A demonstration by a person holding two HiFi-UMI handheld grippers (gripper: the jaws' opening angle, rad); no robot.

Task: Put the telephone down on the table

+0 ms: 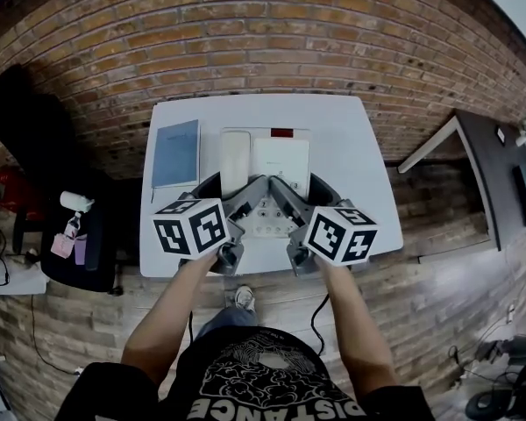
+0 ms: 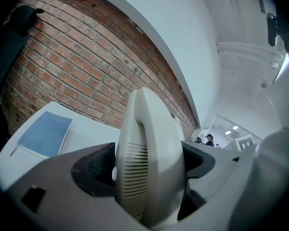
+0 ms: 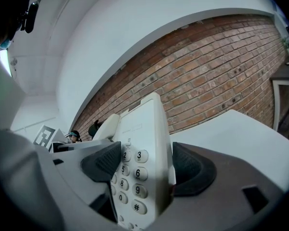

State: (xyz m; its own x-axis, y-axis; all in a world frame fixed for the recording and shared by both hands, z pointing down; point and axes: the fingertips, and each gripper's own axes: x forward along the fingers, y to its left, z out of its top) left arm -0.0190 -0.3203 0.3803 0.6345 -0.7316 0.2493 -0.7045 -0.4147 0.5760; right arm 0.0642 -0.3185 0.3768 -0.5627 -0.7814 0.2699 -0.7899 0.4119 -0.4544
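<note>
We hold a cream-white plastic desk telephone (image 1: 280, 158) between both grippers, over the near half of a white rectangular table (image 1: 351, 147). We cannot tell whether its base touches the tabletop. The left gripper (image 1: 231, 193) is clamped on the telephone's left side, and its own view shows the ribbed end of the pale handset (image 2: 149, 162) filling the gap between the dark pads. The right gripper (image 1: 291, 193) grips the right edge of the body, with the number keys (image 3: 135, 177) lying against its left pad and the casing's edge against the other.

A thin blue paper booklet (image 1: 176, 153) lies flat on the table just left of the telephone, apart from it and from the left gripper. It is the only other thing we see on the white surface.

The far edge of the table stands against a red brick wall (image 1: 263, 33), and the floor (image 1: 438, 296) below is paved in the same brick pattern. To the left of the table stands a black chair (image 1: 88, 253) carrying a white spray bottle (image 1: 72, 222). To the right is a dark desk (image 1: 500, 169) with a white frame. Both gripper views catch a small figure of a person (image 2: 209, 138) far off in a bright white room.
</note>
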